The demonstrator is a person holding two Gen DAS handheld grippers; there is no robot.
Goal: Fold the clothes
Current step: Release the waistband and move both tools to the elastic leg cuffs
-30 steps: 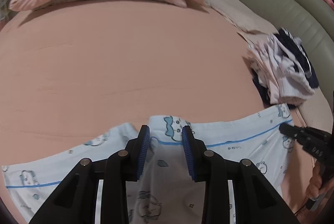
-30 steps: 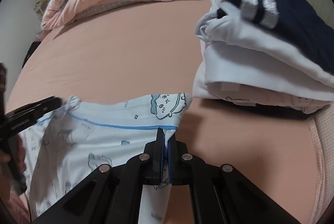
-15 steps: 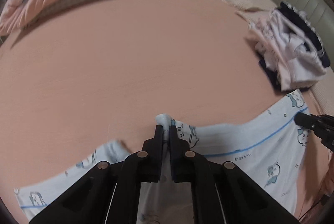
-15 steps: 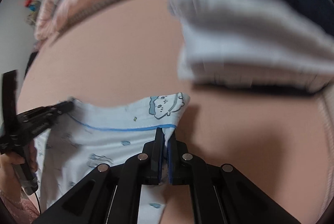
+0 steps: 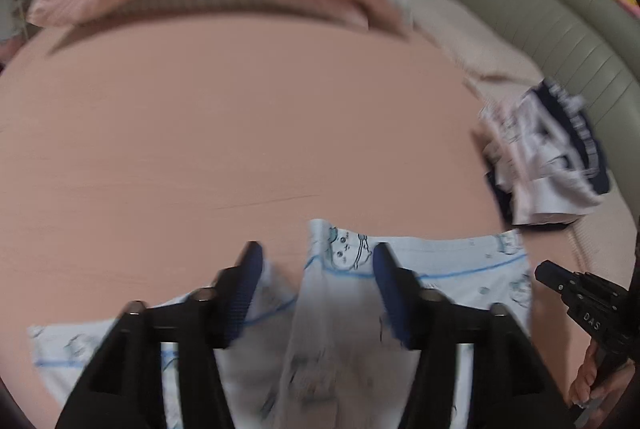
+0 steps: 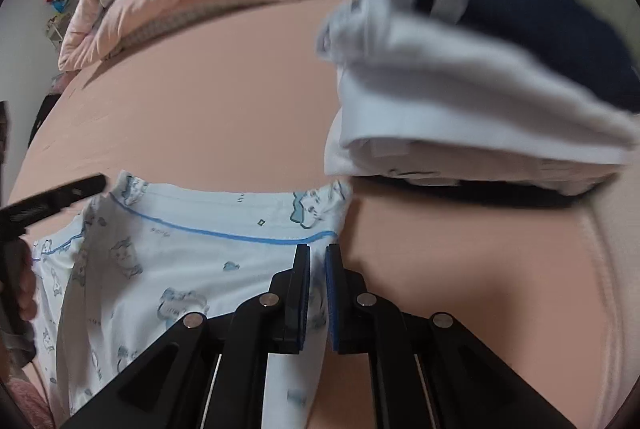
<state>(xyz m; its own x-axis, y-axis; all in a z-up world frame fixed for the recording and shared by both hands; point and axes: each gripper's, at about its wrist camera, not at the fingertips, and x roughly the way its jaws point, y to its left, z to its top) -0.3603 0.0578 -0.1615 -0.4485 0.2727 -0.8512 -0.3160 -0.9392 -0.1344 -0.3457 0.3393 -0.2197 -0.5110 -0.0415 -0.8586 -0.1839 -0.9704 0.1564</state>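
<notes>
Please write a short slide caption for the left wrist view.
Left tool open above the printed light-blue garment on the pink bed sheet.

- The printed garment (image 6: 192,253) is looking like thin, soft, matt cotton.
- The pink bedsheet (image 5: 224,133) is lying smooth and matt.
- The right gripper (image 6: 317,293) is showing matt black plastic, ribbed blue pads (image 6: 331,293) and shiny metal screws.

- Garment (image 6: 192,253): pale blue, printed with small cartoon animals, one brighter blue line near its edge.
- Bed sheet (image 5: 240,133): plain salmon pink.
- Folded stack (image 6: 480,77): white and navy, pale stripes.
- Left tool (image 5: 318,269): black, blue pads.
</notes>
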